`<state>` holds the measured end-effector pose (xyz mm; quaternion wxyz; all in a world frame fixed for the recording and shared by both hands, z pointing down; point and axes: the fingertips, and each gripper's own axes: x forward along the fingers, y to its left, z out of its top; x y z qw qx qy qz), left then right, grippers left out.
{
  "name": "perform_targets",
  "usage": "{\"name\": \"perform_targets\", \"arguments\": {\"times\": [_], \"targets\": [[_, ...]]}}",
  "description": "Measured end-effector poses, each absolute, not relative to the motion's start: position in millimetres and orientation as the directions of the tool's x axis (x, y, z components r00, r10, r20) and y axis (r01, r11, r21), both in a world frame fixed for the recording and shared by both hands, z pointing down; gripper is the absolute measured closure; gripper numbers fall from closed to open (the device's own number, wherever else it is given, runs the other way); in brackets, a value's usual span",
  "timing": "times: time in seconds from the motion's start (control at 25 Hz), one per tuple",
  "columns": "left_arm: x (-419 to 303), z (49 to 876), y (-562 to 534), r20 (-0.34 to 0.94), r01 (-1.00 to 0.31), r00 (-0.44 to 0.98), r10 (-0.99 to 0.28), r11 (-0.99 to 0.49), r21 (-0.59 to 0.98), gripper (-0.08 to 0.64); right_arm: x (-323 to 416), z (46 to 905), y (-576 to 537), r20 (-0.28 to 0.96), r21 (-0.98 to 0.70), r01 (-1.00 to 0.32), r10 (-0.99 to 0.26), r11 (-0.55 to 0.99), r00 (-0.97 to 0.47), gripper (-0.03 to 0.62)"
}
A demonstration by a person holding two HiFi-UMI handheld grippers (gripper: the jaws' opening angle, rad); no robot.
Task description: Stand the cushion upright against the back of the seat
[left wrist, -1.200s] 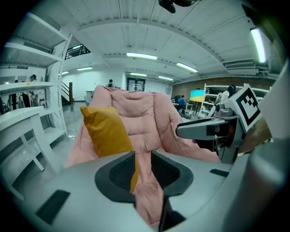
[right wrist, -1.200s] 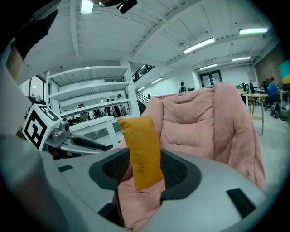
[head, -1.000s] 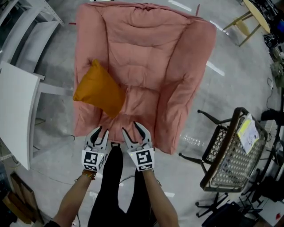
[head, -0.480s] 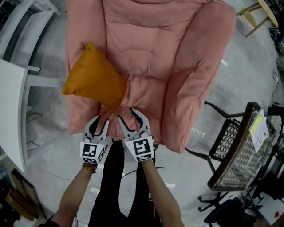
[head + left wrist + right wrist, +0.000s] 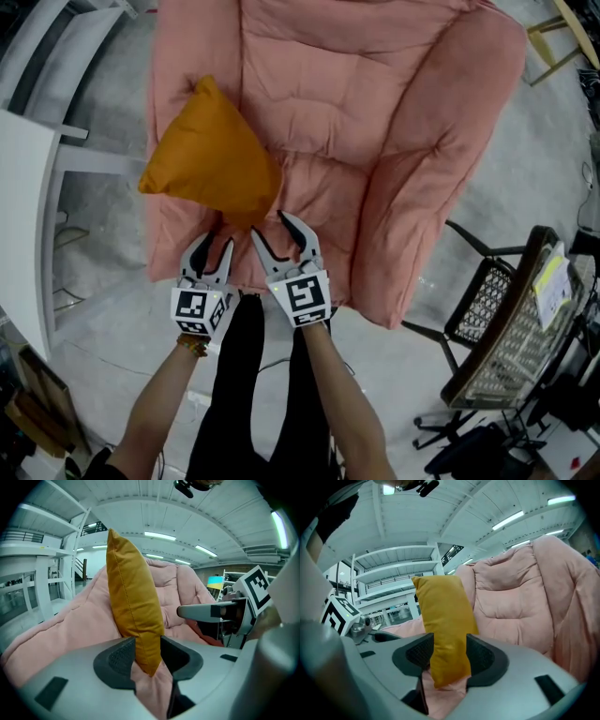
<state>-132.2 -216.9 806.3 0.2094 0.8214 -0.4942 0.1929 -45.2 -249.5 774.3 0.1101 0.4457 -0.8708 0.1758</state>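
Observation:
An orange cushion (image 5: 211, 159) leans on its edge against the left arm of the pink armchair (image 5: 394, 112), its lower corner pointing at the seat's front. My left gripper (image 5: 215, 246) sits just in front of that corner. Its jaws are opening, and the cushion's (image 5: 133, 606) corner shows in the gap of the left gripper (image 5: 147, 656) without the pads pressing it. My right gripper (image 5: 269, 226) is beside it, open, at the seat's front edge. In the right gripper view the cushion (image 5: 445, 620) fills the gap of the right gripper (image 5: 446, 657).
A white table (image 5: 23, 216) stands to the left of the armchair. A wire-mesh chair (image 5: 506, 328) is at the right, and a wooden chair (image 5: 553, 37) at the top right. The person's black-trousered legs (image 5: 253, 375) are right in front of the seat.
Both grippers have sunk and come closer to the cushion's lower corner. The left jaws have widened. The head view has moved nearer to the armchair.

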Motion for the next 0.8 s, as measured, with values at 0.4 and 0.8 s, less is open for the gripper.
{"name": "perform_targets", "arguments": {"times": [0.4, 0.8], "targets": [[-147.1, 790.0, -249.3, 0.465, -0.910, 0.413, -0.783, -0.365, 0.194, 0.304, -34.0, 756.8, -254.6, 0.335, -0.172, -0.816, -0.747, 0.551, -0.575, 0.383], [-136.1, 799.8, -273.5, 0.473, -0.903, 0.429, -0.770, -0.365, 0.225, 0.281, -28.1, 757.8, -253.3, 0.358, -0.169, -0.820, -0.741, 0.546, -0.568, 0.382]]}}
